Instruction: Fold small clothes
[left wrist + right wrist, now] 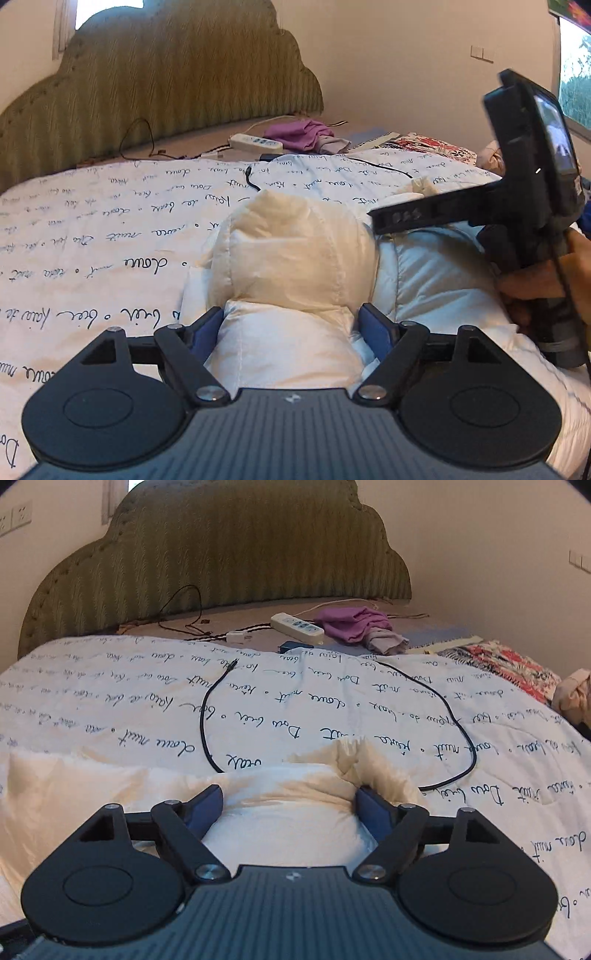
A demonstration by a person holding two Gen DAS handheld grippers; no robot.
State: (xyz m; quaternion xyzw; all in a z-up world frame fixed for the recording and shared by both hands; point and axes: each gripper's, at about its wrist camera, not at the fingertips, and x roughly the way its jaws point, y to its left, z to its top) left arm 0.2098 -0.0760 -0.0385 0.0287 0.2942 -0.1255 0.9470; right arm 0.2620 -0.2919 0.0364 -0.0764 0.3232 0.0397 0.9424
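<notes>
Where bunched, puffy cream jacket [295,258] looks quilted.

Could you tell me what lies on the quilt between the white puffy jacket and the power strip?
A looping black cable on the quilt, shown in the right wrist view.

Right gripper [290,805] has its blue-padded jaws spread wide over a puffy cream-white quilted garment [288,823], and the fabric bulges up between the pads; can't tell if they actually press on it. The garment's lying on a white bedspread with dark cursive writing [110,709], with a thin black cable [456,727] looping across just behind it. Farther back near the olive-green scalloped headboard [221,565] sit a white power strip [297,627] and a crumpled purple cloth [352,622].
</notes>
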